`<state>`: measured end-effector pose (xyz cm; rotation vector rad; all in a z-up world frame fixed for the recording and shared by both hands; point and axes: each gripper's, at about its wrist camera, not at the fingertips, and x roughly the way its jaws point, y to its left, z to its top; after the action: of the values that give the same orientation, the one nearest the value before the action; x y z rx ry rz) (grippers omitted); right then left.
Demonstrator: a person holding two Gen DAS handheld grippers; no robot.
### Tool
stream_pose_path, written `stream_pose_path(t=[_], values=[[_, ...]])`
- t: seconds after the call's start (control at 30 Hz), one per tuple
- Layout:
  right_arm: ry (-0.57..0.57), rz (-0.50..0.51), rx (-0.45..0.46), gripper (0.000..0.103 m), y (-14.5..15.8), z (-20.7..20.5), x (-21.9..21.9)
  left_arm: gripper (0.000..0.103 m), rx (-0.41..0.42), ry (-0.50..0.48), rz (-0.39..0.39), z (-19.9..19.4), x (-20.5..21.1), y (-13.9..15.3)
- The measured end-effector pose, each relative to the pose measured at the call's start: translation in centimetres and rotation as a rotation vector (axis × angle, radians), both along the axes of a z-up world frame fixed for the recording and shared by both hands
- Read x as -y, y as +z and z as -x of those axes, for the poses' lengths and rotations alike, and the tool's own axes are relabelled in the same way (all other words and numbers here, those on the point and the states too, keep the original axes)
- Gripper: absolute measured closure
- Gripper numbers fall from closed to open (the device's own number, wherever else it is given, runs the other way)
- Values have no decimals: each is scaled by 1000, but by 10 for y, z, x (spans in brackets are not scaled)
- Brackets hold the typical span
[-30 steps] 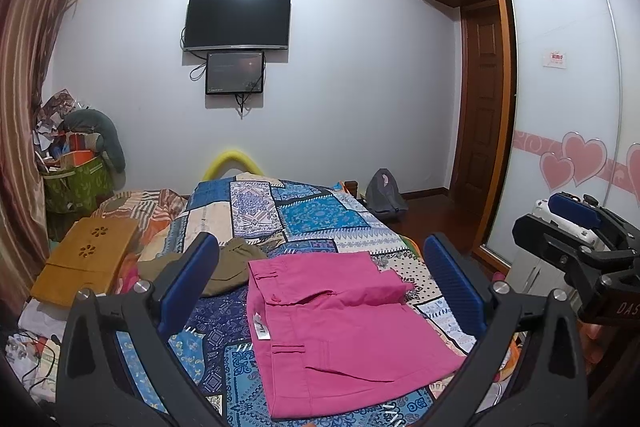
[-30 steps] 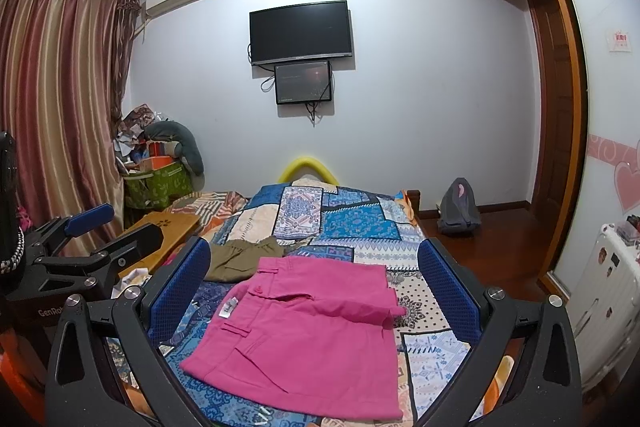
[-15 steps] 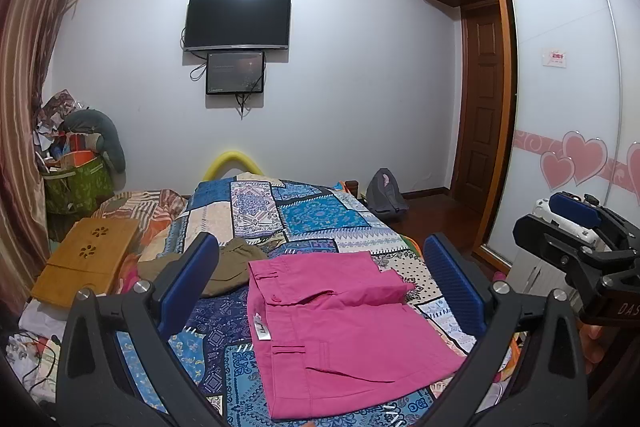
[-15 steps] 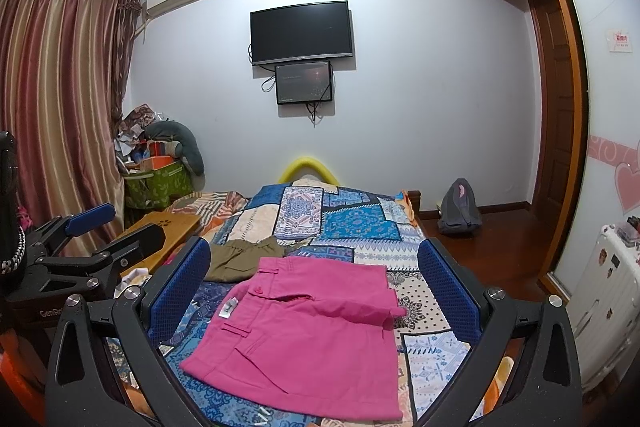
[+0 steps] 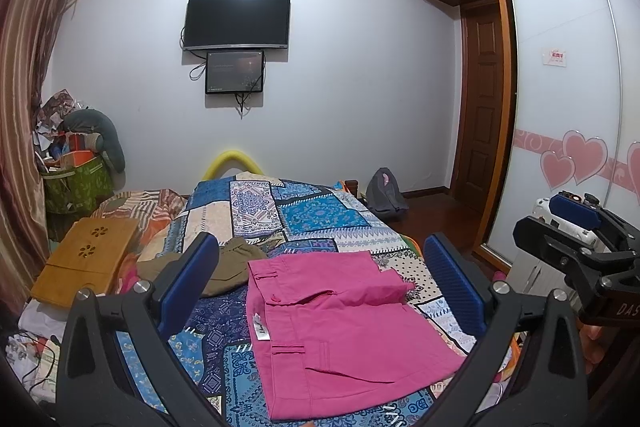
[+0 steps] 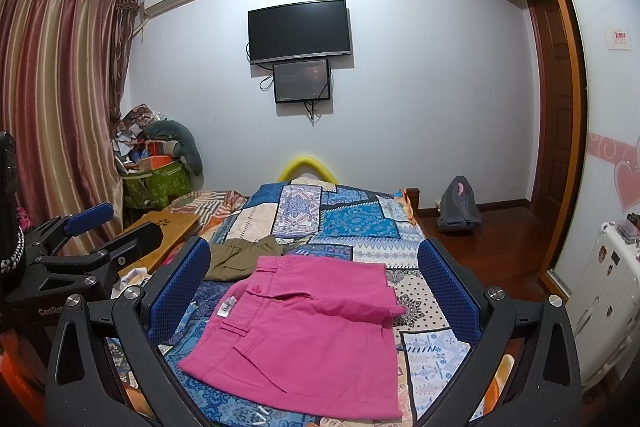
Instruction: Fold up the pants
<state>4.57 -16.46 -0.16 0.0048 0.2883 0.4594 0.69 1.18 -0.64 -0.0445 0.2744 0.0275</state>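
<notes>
Left wrist view: pink pants [image 5: 344, 339] lie folded on the patchwork bedspread [image 5: 320, 215].
An olive garment [image 5: 224, 267] sits just left of them; the left gripper [image 5: 320, 291] and right gripper [image 6: 314, 287] both hover above with fingers spread wide, holding nothing.

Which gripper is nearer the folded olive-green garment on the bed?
Left. The left gripper sits on the side where the olive-green garment lies; the right gripper is farther across.
</notes>
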Motion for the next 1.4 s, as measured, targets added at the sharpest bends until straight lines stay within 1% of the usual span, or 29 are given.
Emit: stream_pose_path(t=[0.37, 0.53, 0.67, 0.8, 0.87, 0.93, 1.0, 1.1, 1.17, 1.23, 1.27, 1.37, 1.4], values=[[-6, -7, -24, 0, -3, -10, 3, 0, -14, -4, -3, -7, 0, -3], [-9, -4, -42, 0, -8, -23, 5, 0, -35, -9, -4, -21, -3, -7], [-51, 23, -53, 0, -19, -42, 10, 0, -78, -11, -5, -44, -8, -14], [-94, 47, -82, 0, -30, -70, 17, 0, -145, -11, -36, -82, -14, -26], [-102, 53, -99, 0, -35, -85, 20, 0, -195, -9, -37, -109, -22, -36], [-105, 57, -122, 0, -42, -105, 24, 0, -223, -10, -35, -131, -29, -45], [-111, 63, -139, 0, -49, -121, 26, 0, -231, 15, -58, -153, -35, -54], [-116, 66, -190, 0, -64, -150, 33, 0, -258, 80, -126, -196, -48, -70], [-103, 57, -234, 0, -75, -171, 37, 0, -286, 85, -132, -220, -57, -79], [-111, 52, -267, 0, -84, -190, 40, 0, -314, 88, -120, -246, -69, -92], [-120, 54, -293, 0, -91, -203, 41, 0, -332, 92, -130, -260, -75, -101], [-156, 83, -340, 0, -106, -236, 41, 0, -384, 103, -146, -291, -91, -121], [-162, 100, -346, 0, -111, -246, 40, 2, -405, 107, -149, -304, -99, -132]])
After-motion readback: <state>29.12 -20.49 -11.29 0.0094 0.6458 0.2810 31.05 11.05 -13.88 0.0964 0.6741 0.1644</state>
